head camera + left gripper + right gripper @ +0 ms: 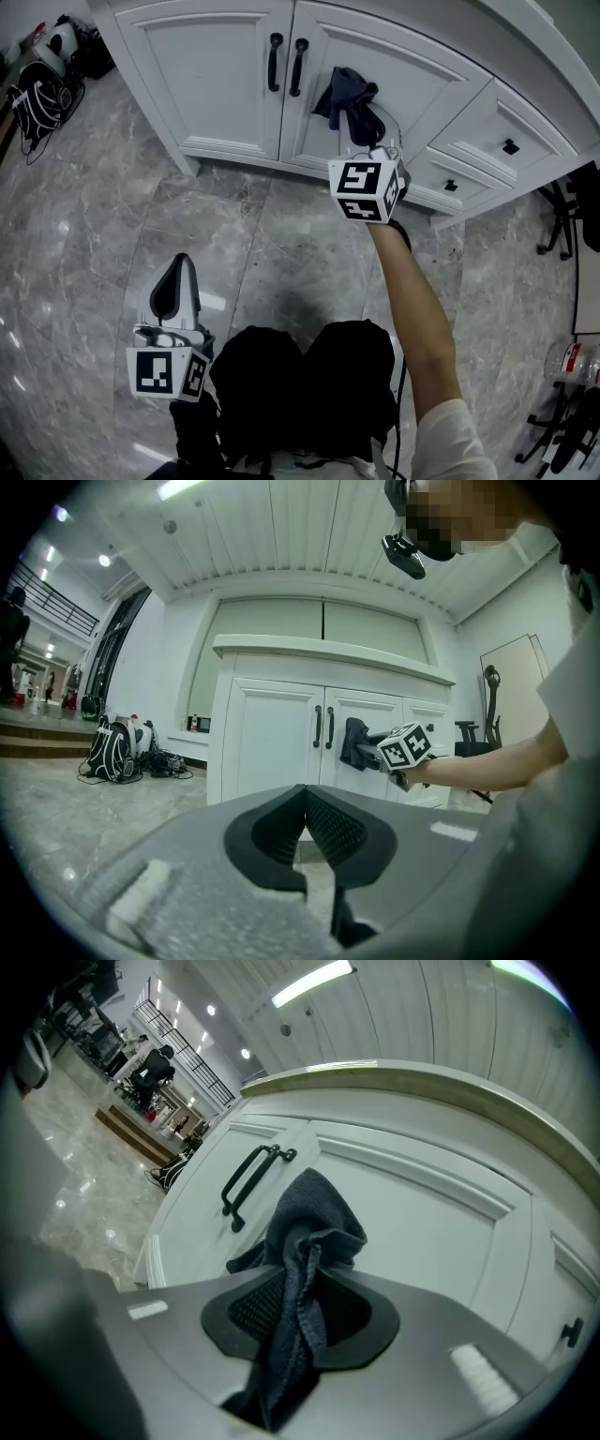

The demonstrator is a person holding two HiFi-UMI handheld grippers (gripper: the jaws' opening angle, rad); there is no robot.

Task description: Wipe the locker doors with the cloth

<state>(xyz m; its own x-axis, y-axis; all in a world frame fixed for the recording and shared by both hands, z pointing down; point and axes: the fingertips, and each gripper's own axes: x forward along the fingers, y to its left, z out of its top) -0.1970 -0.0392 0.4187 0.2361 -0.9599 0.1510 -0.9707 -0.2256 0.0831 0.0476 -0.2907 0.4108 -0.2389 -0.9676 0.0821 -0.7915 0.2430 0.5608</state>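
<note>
- Grey marble floor (281,244) is running up to white locker doors (403,84).
- Right gripper (300,1321) is clamping the dark blue cloth (305,1232), bunched up at the right-hand door, just beside the black handles (286,64).
- Left gripper (175,281) is hanging low over the floor, jaws together, gripping nothing.

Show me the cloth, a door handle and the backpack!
cloth (314,1215): right gripper view, on its bunched top fold above the jaws.
door handle (275,62): head view, middle of the black bar.
backpack (111,752): left gripper view, on its front side.
</note>
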